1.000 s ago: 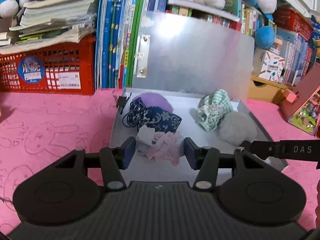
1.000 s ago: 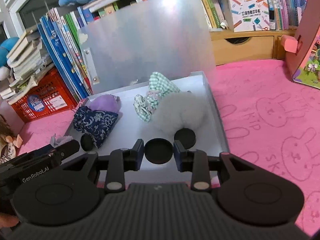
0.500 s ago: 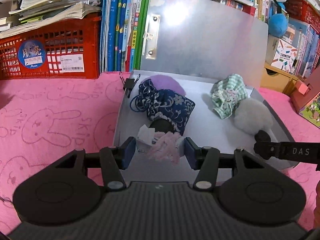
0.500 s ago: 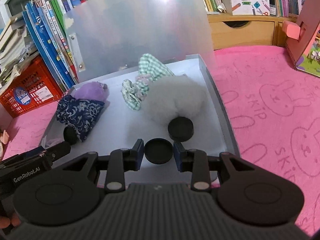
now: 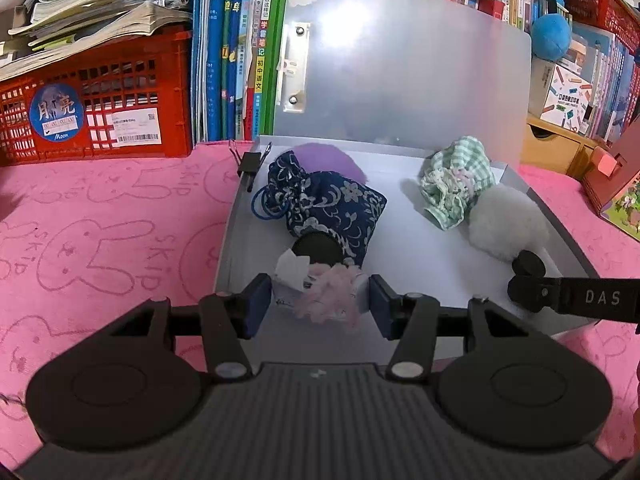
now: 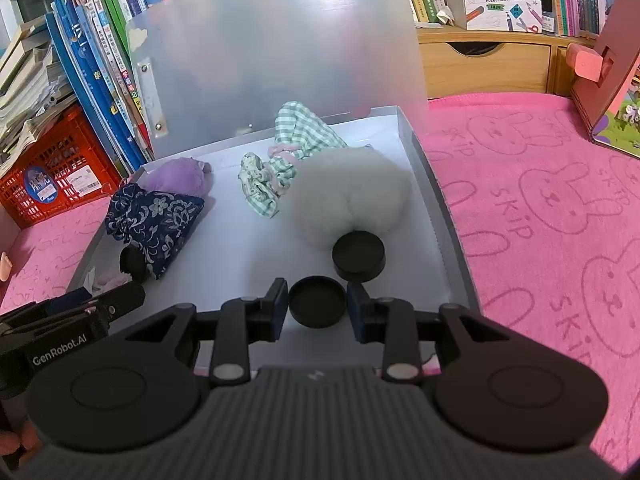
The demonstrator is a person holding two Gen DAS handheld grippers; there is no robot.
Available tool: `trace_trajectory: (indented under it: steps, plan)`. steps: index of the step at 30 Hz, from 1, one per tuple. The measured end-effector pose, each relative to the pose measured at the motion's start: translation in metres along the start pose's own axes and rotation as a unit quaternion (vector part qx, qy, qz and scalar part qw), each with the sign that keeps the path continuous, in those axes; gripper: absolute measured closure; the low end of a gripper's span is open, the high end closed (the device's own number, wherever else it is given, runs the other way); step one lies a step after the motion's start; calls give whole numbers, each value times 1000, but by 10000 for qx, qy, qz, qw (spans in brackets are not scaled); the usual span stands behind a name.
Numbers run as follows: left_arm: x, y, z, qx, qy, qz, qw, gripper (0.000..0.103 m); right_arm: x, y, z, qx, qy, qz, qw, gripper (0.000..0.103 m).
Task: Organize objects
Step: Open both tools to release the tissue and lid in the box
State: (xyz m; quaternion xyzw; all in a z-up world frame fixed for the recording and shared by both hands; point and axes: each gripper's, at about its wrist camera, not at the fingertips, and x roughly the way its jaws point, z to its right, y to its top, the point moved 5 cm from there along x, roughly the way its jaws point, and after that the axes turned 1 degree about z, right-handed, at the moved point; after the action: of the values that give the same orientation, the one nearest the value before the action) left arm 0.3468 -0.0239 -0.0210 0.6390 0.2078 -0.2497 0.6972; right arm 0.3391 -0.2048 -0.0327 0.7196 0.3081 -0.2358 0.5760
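Observation:
An open grey box lies on the pink mat with its lid standing up behind. My left gripper is shut on a pink fluffy item with a white tag, held over the box's front left corner. My right gripper is shut on a black round lid over the box's front edge. In the box lie a navy floral pouch, a purple pouch, a green checked pouch, a white fluffy ball and two more black round lids.
A red crate with papers and upright books stand behind the box on the left. A wooden drawer unit and a brown cardboard toy stand at the back right. A black binder clip grips the box's left rim.
Both grippers have moved forward and lower over the box, still holding their items. The box contents look closer in both views.

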Motion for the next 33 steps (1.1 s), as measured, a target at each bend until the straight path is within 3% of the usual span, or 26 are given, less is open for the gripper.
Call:
trace_trajectory:
  steps: [20, 21, 24, 33]
  plan:
    - [3, -2, 5, 237, 133, 8, 9996, 43, 0, 0, -1, -107, 10, 15, 9999, 60]
    - [3, -2, 5, 229, 128, 4, 9997, 43, 0, 0, 0, -109, 12, 19, 9999, 52]
    - [2, -2, 5, 181, 71, -24, 9998, 41, -1, 0, 0, -86, 38, 38, 9999, 47]
    - [-10, 1, 9, 220, -3, 30, 9998, 35, -10, -1, -3, -198, -21, 124, 9997, 43]
